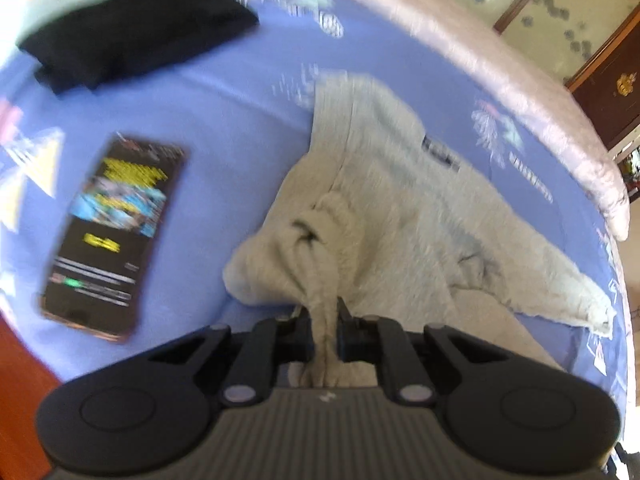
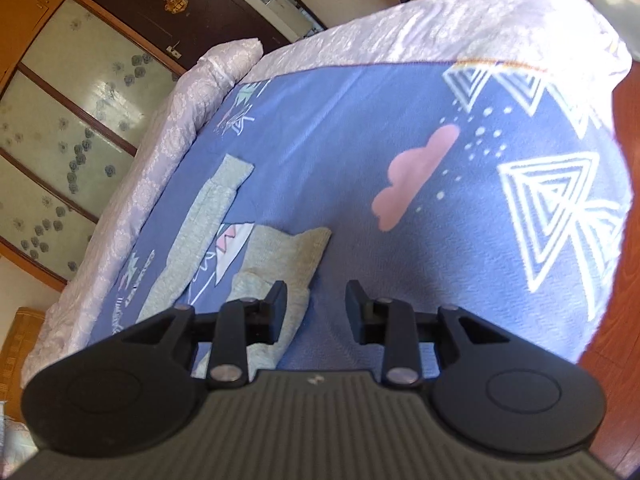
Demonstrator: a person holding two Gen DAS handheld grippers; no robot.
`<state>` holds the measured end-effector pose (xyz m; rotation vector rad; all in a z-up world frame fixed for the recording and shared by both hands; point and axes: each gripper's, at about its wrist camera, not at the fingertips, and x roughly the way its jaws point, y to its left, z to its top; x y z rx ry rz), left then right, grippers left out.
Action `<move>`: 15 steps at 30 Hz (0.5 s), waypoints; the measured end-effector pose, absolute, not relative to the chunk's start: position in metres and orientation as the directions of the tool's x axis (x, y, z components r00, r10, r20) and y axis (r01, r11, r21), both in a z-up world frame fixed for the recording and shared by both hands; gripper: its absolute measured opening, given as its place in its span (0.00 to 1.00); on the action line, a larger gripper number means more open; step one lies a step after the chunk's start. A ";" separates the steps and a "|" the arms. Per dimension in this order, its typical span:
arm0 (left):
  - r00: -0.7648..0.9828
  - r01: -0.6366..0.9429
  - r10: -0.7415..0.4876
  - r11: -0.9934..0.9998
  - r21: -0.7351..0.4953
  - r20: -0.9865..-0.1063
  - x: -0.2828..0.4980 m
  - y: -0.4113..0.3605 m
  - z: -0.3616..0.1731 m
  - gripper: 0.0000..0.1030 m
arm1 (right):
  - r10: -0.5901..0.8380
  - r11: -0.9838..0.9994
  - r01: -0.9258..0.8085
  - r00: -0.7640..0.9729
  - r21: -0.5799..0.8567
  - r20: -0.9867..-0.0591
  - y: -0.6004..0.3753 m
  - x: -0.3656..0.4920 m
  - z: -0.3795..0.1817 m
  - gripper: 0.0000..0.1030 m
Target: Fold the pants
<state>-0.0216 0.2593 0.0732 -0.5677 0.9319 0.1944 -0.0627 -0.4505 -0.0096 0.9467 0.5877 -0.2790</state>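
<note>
The grey pants (image 1: 404, 208) lie bunched on the blue patterned bedsheet (image 1: 240, 120). My left gripper (image 1: 325, 320) is shut on a pinched fold of the grey fabric, which rises between its fingers. In the right wrist view, the two pant legs (image 2: 280, 256) lie spread on the sheet at lower left. My right gripper (image 2: 316, 300) is open and empty, just above the sheet, its left finger over the edge of the nearer leg.
A phone with a lit screen (image 1: 112, 236) lies on the sheet left of the pants. A black folded garment (image 1: 136, 36) lies at the far left. A pale quilt (image 2: 168, 152) runs along the bed's far side. Wooden floor (image 2: 624, 264) and a wardrobe (image 2: 80, 120) surround the bed.
</note>
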 end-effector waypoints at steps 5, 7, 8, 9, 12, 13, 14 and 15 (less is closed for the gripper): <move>0.636 -0.426 -0.063 0.803 -0.417 -0.769 -0.063 0.283 0.098 0.09 | 0.113 0.522 0.451 0.805 0.724 -0.583 -0.451 -0.041 -0.028 0.35; 0.633 -0.443 -0.066 0.786 -0.430 -0.771 -0.069 0.289 0.097 0.09 | 0.149 0.497 0.432 0.812 0.752 -0.565 -0.449 -0.031 -0.034 0.24; 0.629 -0.449 -0.063 0.784 -0.428 -0.775 -0.071 0.289 0.095 0.09 | 0.145 0.498 0.442 0.806 0.746 -0.574 -0.447 -0.026 -0.034 0.12; 0.622 -0.456 -0.062 0.782 -0.425 -0.780 -0.072 0.289 0.092 0.09 | 0.127 0.504 0.459 0.798 0.731 -0.589 -0.446 -0.024 -0.031 0.04; 0.614 -0.459 -0.076 0.775 -0.433 -0.786 -0.070 0.285 0.087 0.09 | 0.026 0.519 0.429 0.856 0.739 -0.516 -0.450 -0.037 0.001 0.04; 0.613 -0.454 -0.083 0.776 -0.437 -0.785 -0.068 0.282 0.086 0.09 | -0.006 0.526 0.403 0.883 0.749 -0.470 -0.451 -0.043 0.018 0.04; 0.614 -0.448 -0.093 0.777 -0.442 -0.784 -0.068 0.281 0.085 0.09 | -0.038 0.546 0.375 0.904 0.749 -0.425 -0.452 -0.048 0.037 0.04; 0.614 -0.439 -0.108 0.777 -0.452 -0.782 -0.067 0.280 0.085 0.09 | -0.070 0.578 0.354 0.919 0.736 -0.388 -0.452 -0.051 0.056 0.04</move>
